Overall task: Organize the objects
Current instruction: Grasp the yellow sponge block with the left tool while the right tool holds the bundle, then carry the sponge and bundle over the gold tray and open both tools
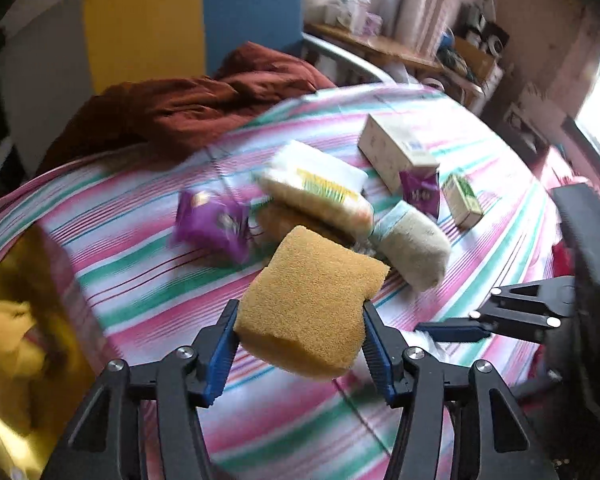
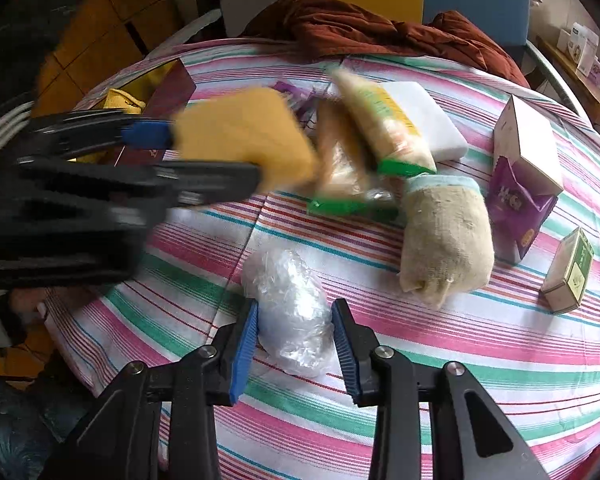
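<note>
Indoors, a striped sheet (image 2: 420,360) in pink, green and white covers the surface, a rust-red quilt (image 1: 204,100) bunched at the frame's top; at mid-frame lie a noodle packet (image 2: 384,124), a beige sock bundle (image 2: 444,240), a white box (image 2: 528,140), purple packets (image 1: 216,224) and a small green carton (image 2: 572,272); the left gripper (image 1: 300,332) clamps a yellow sponge (image 1: 312,300) above the sheet; the right gripper (image 2: 294,344), jaws partly apart, brackets a clear plastic bundle (image 2: 292,312) on the sheet, contact unclear.
</note>
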The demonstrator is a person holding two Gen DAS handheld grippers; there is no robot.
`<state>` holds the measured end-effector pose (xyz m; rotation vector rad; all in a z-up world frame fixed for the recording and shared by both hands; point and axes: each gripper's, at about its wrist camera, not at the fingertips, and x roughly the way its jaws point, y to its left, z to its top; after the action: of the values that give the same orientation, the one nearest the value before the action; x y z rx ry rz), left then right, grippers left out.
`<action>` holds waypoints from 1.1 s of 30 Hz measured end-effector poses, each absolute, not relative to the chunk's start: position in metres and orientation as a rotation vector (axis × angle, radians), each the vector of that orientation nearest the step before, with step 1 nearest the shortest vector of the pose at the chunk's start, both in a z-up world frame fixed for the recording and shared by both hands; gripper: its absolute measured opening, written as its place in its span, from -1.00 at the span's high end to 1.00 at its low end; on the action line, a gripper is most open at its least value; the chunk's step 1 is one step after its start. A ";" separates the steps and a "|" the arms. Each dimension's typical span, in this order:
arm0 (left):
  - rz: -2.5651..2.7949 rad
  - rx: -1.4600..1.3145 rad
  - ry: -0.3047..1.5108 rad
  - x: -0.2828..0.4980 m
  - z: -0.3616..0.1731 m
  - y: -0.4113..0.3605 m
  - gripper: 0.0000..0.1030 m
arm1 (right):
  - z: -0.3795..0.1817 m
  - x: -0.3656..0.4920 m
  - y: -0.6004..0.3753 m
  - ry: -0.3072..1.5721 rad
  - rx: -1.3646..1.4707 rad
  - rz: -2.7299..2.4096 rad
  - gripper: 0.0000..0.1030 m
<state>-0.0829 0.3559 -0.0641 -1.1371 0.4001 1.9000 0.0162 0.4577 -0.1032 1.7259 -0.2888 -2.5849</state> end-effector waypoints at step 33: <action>2.357 -0.970 0.182 -0.038 -0.005 0.177 -0.16 | -0.110 0.005 0.436 -0.152 1.740 -2.680 0.29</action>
<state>-0.0376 0.1773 -0.0053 -0.9703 0.1816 2.3570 0.0045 0.4355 -0.1099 1.7402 -0.1519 -2.6800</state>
